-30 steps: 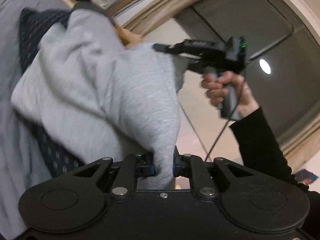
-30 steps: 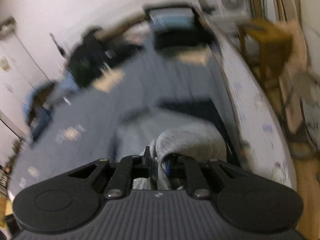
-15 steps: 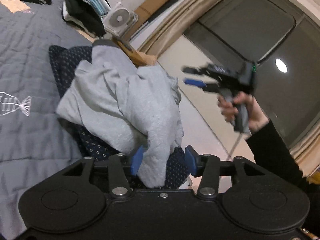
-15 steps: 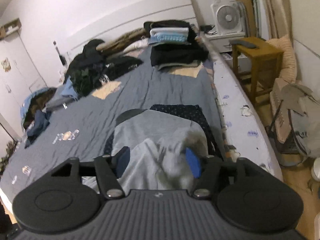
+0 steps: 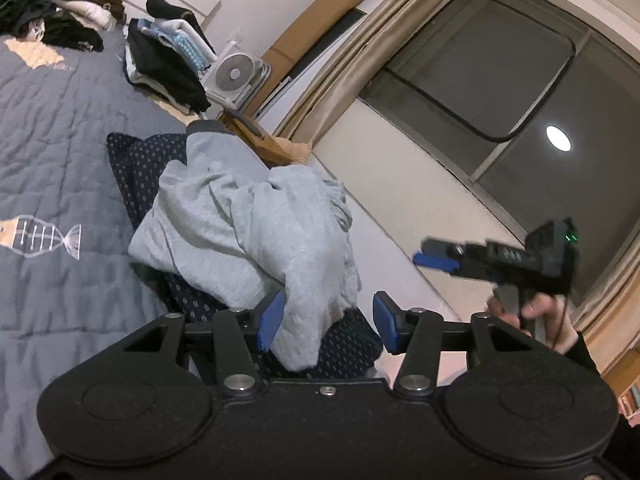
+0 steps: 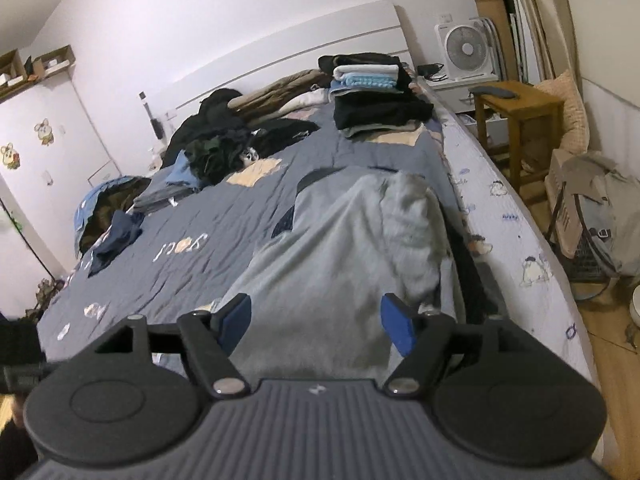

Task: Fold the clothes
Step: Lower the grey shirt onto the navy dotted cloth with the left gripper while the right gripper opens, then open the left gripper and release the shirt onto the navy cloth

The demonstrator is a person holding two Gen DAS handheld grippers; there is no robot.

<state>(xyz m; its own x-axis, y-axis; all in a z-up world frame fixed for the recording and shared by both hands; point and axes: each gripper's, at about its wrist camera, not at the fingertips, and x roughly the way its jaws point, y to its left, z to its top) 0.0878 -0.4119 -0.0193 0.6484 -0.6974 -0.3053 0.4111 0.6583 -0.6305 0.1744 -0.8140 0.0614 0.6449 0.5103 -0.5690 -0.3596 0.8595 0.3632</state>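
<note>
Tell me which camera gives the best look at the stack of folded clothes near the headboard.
The right wrist view: the stack of folded clothes sits upright and unobstructed, with its black, white and light blue layers distinct. The left wrist view shows the same stack tilted near the frame's upper left, its layers harder to separate.

Ahead of the left gripper (image 5: pixel 326 322), the grey garment (image 5: pixel 256 232) is soft, matt knit cloth lying on dotted navy fabric (image 5: pixel 140 164). The quilt (image 6: pixel 208 220) is stitched matt cloth. Right of the right gripper (image 6: pixel 316 322), a stool (image 6: pixel 516 108) is smooth wood. Gripper bodies are matt black plastic with shiny metal screws.
</note>
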